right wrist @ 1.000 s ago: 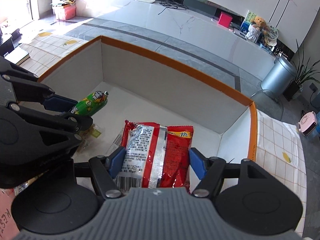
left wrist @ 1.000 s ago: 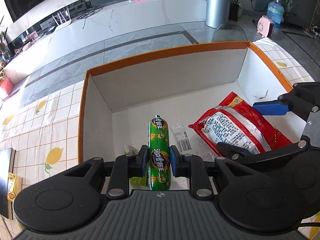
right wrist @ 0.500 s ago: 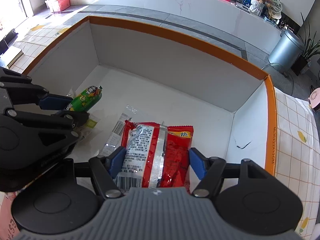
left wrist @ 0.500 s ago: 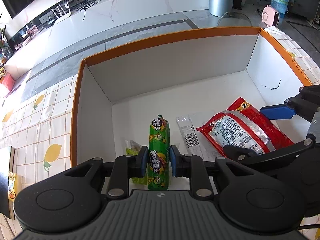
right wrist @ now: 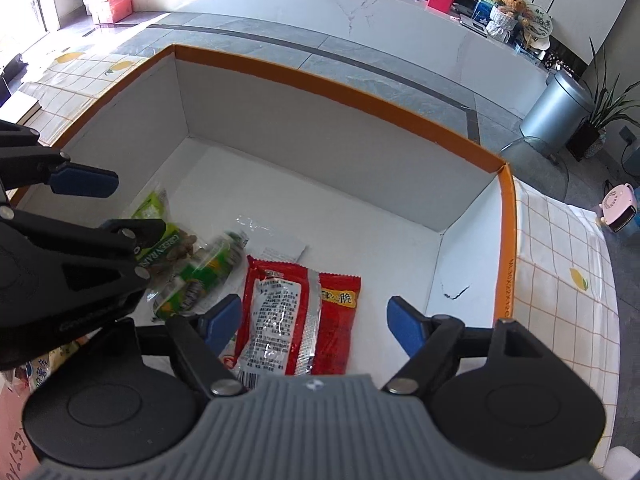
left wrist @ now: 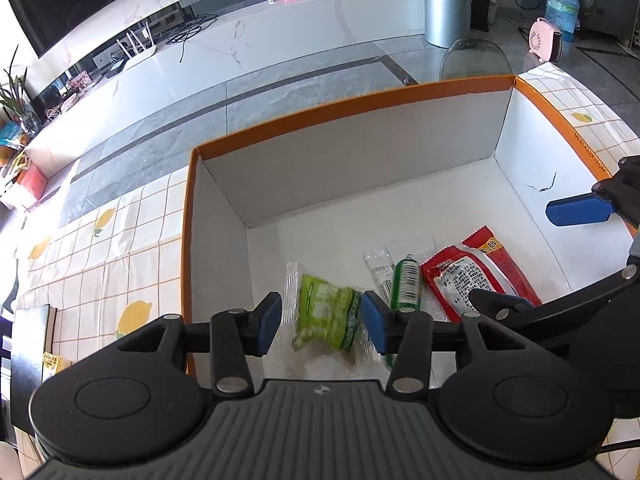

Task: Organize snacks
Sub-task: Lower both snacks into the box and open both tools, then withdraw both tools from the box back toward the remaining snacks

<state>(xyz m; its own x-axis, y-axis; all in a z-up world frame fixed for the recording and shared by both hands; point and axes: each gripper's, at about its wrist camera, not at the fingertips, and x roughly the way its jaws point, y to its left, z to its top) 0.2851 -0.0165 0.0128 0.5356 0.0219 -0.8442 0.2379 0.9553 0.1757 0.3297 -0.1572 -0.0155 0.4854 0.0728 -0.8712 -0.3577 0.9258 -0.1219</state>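
Both sets of fingers are opening over the orange-rimmed box (left wrist: 304,120), and nothing is clamped in either. Your left gripper (left wrist: 322,326) frames a green raisin packet (left wrist: 326,318) lying on the box floor; the blue pads stand clear of it or barely graze its right edge, too close to call. Just past the right pad, at 1 o'clock, the green sausage stick (left wrist: 407,282) has dropped free and lies blurred against a clear wrapper (left wrist: 376,268).

Your right gripper (right wrist: 314,322) stands wide around the red snack packet (right wrist: 298,316), pads apart from both its edges, packet flat on the floor at 12 o'clock.

The risks from here, as judgements: pull up before the fingers finish spreading and a pad could snag a crinkled seam and drag a packet out. The sausage stick is round and may roll under the red packet or against your left pad. The two grippers sit very near each other; withdrawing together could knock linkages. The box wall at 3 o'clock already shows a crack (right wrist: 454,292); bump it gently, if at all.
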